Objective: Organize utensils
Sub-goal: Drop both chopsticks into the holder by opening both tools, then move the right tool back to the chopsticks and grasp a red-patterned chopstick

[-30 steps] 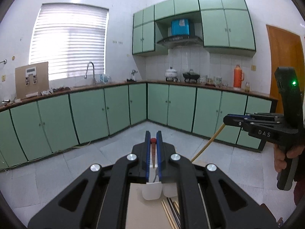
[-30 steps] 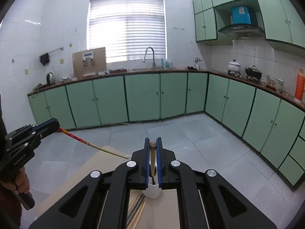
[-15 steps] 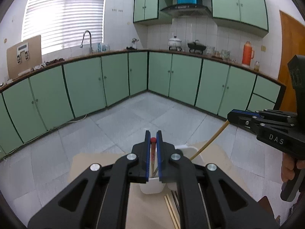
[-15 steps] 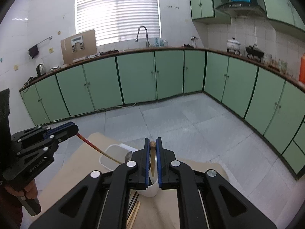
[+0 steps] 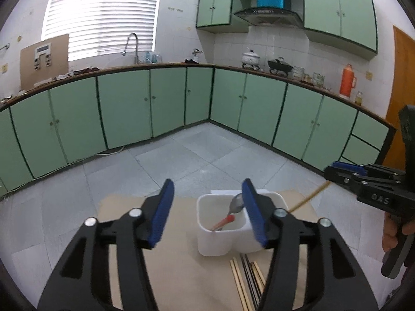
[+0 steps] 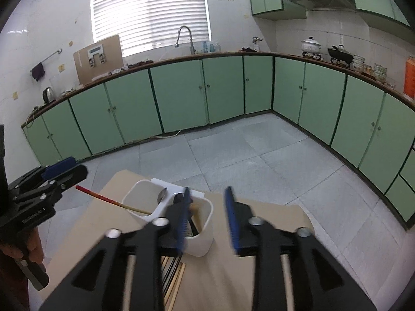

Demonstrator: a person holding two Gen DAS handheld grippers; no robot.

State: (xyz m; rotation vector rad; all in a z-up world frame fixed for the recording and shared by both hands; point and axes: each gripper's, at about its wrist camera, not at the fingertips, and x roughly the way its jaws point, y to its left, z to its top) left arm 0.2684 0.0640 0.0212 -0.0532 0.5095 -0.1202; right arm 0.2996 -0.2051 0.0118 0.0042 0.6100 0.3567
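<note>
A white two-compartment holder (image 5: 215, 243) (image 6: 199, 243) stands on the beige table (image 5: 181, 272). My left gripper (image 5: 207, 189) (image 6: 64, 171) hovers over it, its jaws opening and touching nothing. Between and below them a red-tipped chopstick (image 5: 223, 223) (image 6: 103, 198) leans free in the left compartment. My right gripper (image 6: 207, 189) (image 5: 337, 168) is over the right compartment with its jaws opening. A bamboo chopstick (image 5: 308, 200) (image 6: 194, 207) slants into that compartment, and the pads do not press on it. A metal spoon (image 5: 237, 203) (image 6: 163, 194) stands in the holder.
Several loose chopsticks (image 5: 246, 280) (image 6: 173, 277) lie on the table in front of the holder. A hand (image 5: 389, 235) holds the right gripper's handle. The table's far edge drops to a grey tiled floor (image 5: 181, 160) ringed by green cabinets (image 5: 124, 108).
Both grippers sank toward the holder, then their jaws parted. The left let go of the red-tipped chopstick and the right of the bamboo one, and each now rests in a compartment.
</note>
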